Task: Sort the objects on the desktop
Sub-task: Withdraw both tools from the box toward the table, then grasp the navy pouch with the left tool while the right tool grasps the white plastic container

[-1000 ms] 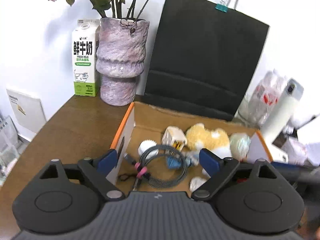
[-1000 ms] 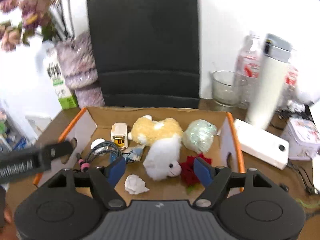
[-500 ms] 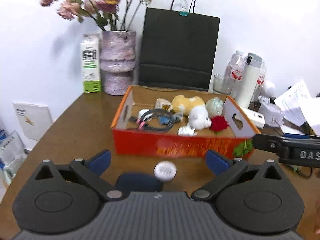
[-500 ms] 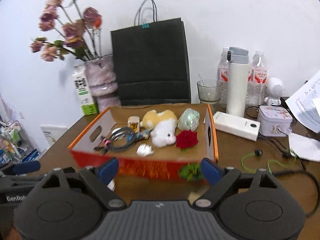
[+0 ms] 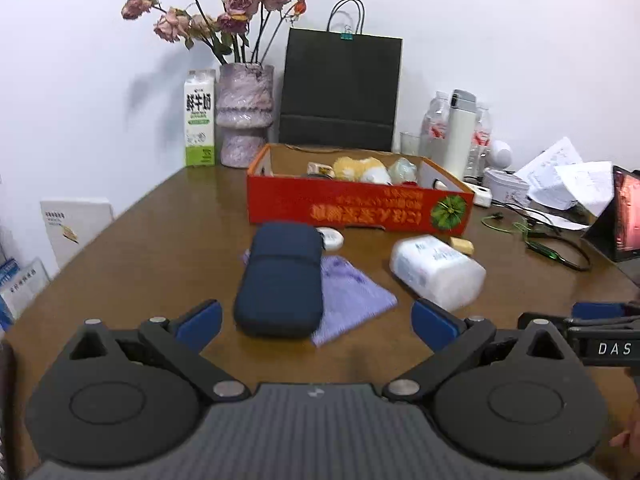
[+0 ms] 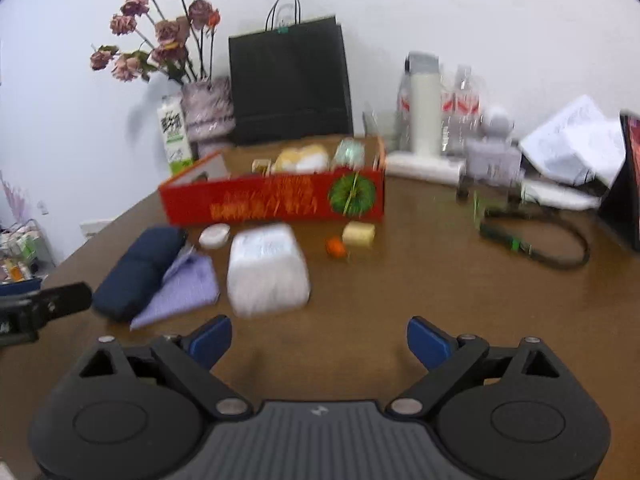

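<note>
You are working over a brown wooden bench (image 5: 168, 240) set against a white wall, with clutter along its far edge: one black bag (image 5: 340, 92), one vase (image 5: 244, 116) of dried roses, one milk carton (image 5: 199, 118), one white flask (image 5: 460, 132) and loose papers (image 5: 560, 176).

Ahead of both hand-held grippers is standing one red box (image 5: 356, 210), already holding soft toys and other small things. On the bare wood between it and you, six items are lying loose: one navy case (image 5: 280, 280), one lilac cloth (image 5: 348, 300) tucked partly under it, one round white tin (image 5: 330, 238), one white tissue pack (image 5: 438, 270), one yellow block (image 6: 359, 234) and one small orange piece (image 6: 335, 247).

You are holding the left hand-held gripper (image 5: 316, 322) tilted down, released and wide, with nothing between its fingers; the case is lying just ahead of it. The right hand-held gripper (image 6: 319, 340) is also pointing down and its jaws are opening, empty, with the tissue pack just ahead and to its left. That view is blurred.
</note>
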Demonstrator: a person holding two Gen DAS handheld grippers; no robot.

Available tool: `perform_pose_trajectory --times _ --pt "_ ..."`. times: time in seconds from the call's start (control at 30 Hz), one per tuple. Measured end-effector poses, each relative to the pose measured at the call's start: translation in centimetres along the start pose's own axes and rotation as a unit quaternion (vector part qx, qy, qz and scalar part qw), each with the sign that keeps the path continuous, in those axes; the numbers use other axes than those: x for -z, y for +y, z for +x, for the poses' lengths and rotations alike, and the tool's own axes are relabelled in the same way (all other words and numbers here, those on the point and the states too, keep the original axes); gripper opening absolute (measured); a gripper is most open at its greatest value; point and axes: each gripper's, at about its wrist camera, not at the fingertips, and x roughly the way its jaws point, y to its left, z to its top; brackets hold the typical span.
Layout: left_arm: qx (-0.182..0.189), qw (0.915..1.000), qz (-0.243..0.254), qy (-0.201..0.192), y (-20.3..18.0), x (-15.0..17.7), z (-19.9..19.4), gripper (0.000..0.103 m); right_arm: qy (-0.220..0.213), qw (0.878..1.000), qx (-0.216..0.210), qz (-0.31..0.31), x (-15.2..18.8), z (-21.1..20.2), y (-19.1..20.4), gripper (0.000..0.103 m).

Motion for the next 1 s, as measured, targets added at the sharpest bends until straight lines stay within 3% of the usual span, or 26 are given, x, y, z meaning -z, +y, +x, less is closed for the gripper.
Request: perform_pose_trajectory --times 0.17,0.3,0.47,0.67,0.83,1.0 --pt "-0.01 0.9997 0.021 -0.003 0.2 1.8 0.2 0.103 -0.017 0.999 0.009 -0.029 1.8 -0.8 0.7 0.096" --pt "-0.002 0.9999 0.003 -0.01 0.7 2.1 0.1 0.103 -0.016 1.0 0.002 -0.02 1.6 -0.7 0.8 0.097" --pt "-0.011 0.9997 0.015 -0.014 0.5 2.2 -0.1 0.103 -0.016 0.999 0.006 -0.038 1.9 -0.8 1.7 0.097" --pt "0.005 1.0 -0.007 0.004 0.9 1.9 0.4 0.103 -0.02 0.999 0.004 -0.041 1.4 -0.8 1.6 0.097" --pt "-0.01 0.9999 0.01 -0.004 1.6 -0.4 3.0 0.103 -0.025 0.999 -0.002 -0.048 -1.3 0.7 1.1 0.096" --pt "-0.018 0.9992 0.022 0.027 2.6 -2.4 8.0 0.103 -0.02 0.998 -0.026 -0.058 -3.9 4.4 1.7 0.095"
